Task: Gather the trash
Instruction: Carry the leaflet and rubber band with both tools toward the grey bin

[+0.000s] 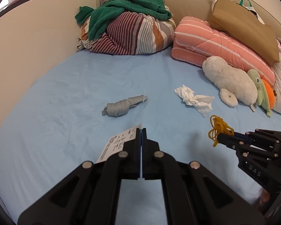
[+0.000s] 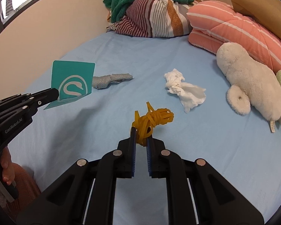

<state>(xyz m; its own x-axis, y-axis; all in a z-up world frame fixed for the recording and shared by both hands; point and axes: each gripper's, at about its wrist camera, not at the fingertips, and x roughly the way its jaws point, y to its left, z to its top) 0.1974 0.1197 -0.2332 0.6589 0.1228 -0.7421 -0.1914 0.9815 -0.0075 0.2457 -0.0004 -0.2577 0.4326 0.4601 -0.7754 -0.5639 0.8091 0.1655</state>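
Left gripper [image 1: 141, 131] pinching a flat teal card with a white swan logo [image 2: 73, 81] edge-on, right gripper [image 2: 141, 134] clamping a tangled yellow rubber-band bundle [image 2: 152, 121], crumpled white tissue [image 2: 183, 91] lying beyond on the pale blue bedsheet [image 2: 206, 150], knotted grey textured cloth [image 1: 121, 106] resting ahead of the left gripper.

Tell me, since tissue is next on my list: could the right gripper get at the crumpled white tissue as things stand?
Probably not yet: the way to the tissue is clear, but the right gripper is shut on a yellow rubber-band bundle.
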